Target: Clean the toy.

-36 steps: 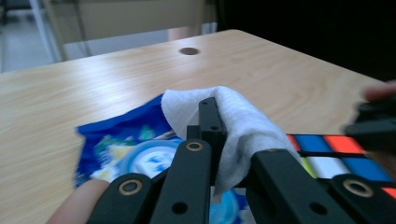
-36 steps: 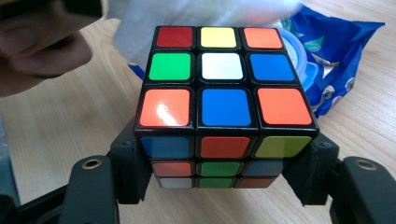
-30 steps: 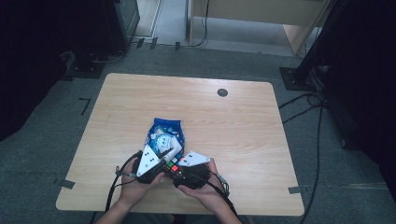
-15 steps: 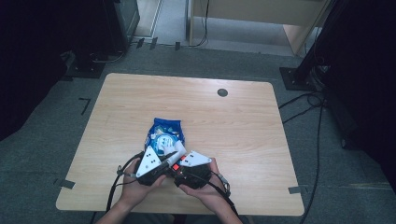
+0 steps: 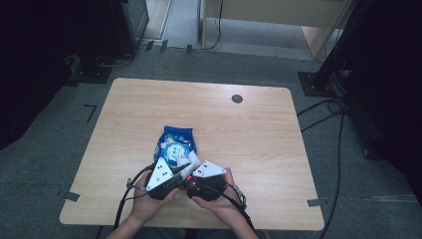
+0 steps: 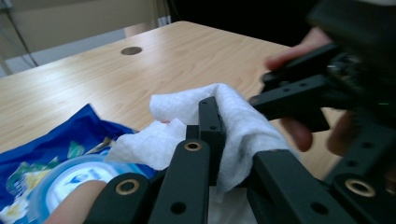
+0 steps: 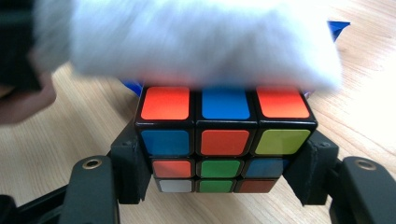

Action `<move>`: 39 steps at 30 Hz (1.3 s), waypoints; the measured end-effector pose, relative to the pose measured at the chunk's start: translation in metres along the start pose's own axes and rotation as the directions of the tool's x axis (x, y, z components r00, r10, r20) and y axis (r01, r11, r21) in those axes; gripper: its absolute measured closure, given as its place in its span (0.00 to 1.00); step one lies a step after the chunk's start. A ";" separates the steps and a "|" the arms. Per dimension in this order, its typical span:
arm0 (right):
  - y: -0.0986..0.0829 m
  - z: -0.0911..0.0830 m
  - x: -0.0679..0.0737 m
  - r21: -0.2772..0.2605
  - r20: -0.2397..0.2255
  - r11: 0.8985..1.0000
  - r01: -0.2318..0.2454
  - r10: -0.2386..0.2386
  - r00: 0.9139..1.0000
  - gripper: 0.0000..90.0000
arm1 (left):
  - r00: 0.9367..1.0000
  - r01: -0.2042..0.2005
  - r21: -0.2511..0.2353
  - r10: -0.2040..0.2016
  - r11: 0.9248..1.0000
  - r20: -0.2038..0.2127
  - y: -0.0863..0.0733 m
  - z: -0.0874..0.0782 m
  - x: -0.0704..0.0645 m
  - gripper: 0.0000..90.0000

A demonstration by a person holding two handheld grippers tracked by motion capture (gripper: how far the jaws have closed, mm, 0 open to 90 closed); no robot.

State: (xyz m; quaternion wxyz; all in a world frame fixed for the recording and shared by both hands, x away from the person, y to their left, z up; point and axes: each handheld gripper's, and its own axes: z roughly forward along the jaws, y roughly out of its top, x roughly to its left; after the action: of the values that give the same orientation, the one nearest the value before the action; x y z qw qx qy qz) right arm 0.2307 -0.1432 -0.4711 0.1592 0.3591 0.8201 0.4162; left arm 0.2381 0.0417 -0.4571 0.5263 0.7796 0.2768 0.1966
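Just in front of the blue wipes pack (image 5: pixel 175 144), the right gripper (image 7: pixel 224 186) clamps a puzzle cube (image 7: pixel 224 140) while the left gripper (image 6: pixel 212 140) pinches a white wipe (image 6: pixel 243 126) onto its top. Hard rubbing could twist the cube loose. The right gripper view shows the cube's coloured stickers; the high view shows both hands crowded together.

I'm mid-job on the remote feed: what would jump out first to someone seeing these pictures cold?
First the puzzle cube, its orange, blue and green stickers clamped between the right gripper jaws, near the table's front edge. Just above it is the white wipe pinched in the left gripper, right by the cube's top face. Behind both lies the blue wipes pack, flat on the wood.
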 end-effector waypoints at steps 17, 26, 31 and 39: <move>0.002 -0.004 0.000 -0.035 -0.033 0.999 -0.008 0.006 0.999 0.39 | 0.998 0.070 0.002 -0.070 0.998 -0.005 0.000 -0.002 0.015 0.98; 0.006 -0.019 -0.012 -0.115 -0.015 0.992 -0.042 0.041 0.999 0.39 | 0.981 0.169 0.045 -0.164 0.985 -0.102 -0.017 -0.002 0.045 0.93; 0.006 -0.028 -0.024 -0.142 0.010 0.986 -0.081 0.083 0.996 0.39 | 0.987 0.110 0.065 -0.101 0.992 -0.127 -0.019 0.001 0.041 0.80; 0.004 -0.033 -0.027 -0.191 -0.005 0.973 -0.129 0.130 0.991 0.39 | 0.984 0.119 0.171 -0.093 0.978 -0.151 -0.020 0.010 0.041 0.57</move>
State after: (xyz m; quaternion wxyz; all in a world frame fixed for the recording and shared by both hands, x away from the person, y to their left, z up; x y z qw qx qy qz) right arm 0.2333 -0.1799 -0.4492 0.1686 0.3966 0.7505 0.5010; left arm 0.2715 0.0666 -0.4785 0.4426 0.7920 0.3714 0.1972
